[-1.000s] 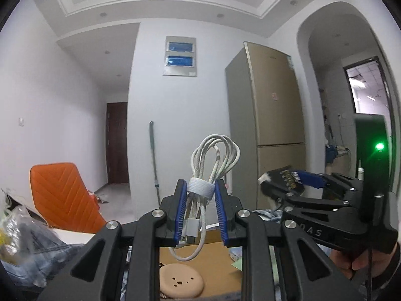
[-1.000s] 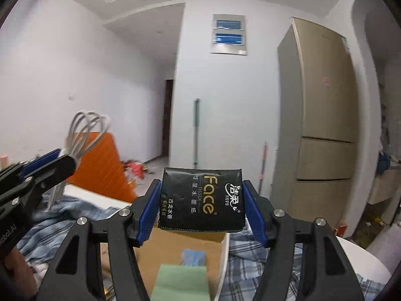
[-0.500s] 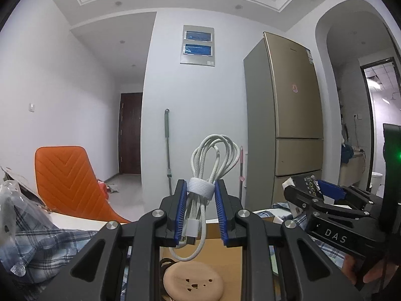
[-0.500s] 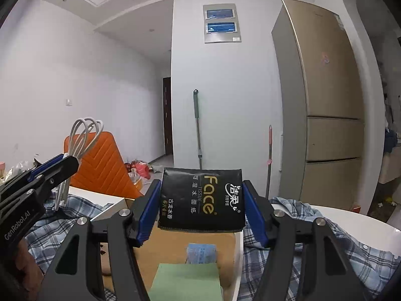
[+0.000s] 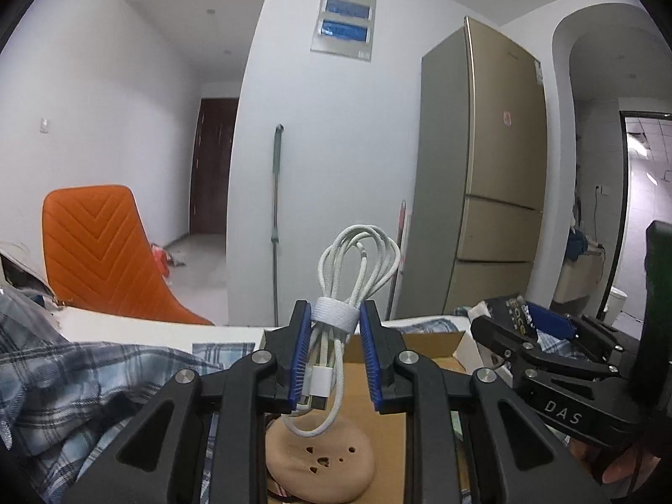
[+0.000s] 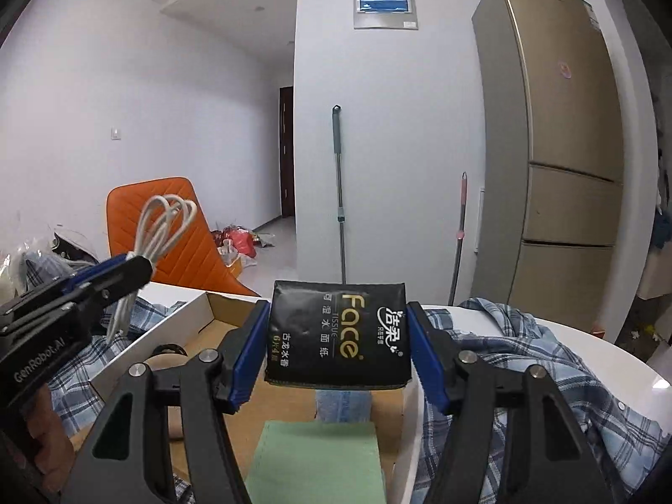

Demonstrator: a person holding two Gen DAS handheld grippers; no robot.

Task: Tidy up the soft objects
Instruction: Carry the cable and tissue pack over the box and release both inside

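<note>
My left gripper is shut on a coiled white cable bound with a white strap, held above an open cardboard box. A beige round pad lies in the box below it. My right gripper is shut on a black tissue pack marked "Face", held over the same box. A green cloth and a blue item lie in the box under it. Each gripper shows in the other's view, the right one and the left one.
A blue plaid shirt is spread over the white round table around the box. An orange chair stands behind the table on the left. A fridge and a mop stand by the far wall.
Both grippers have come down and forward over the box, still holding the cable and the tissue pack. More of the box and table shows now.
</note>
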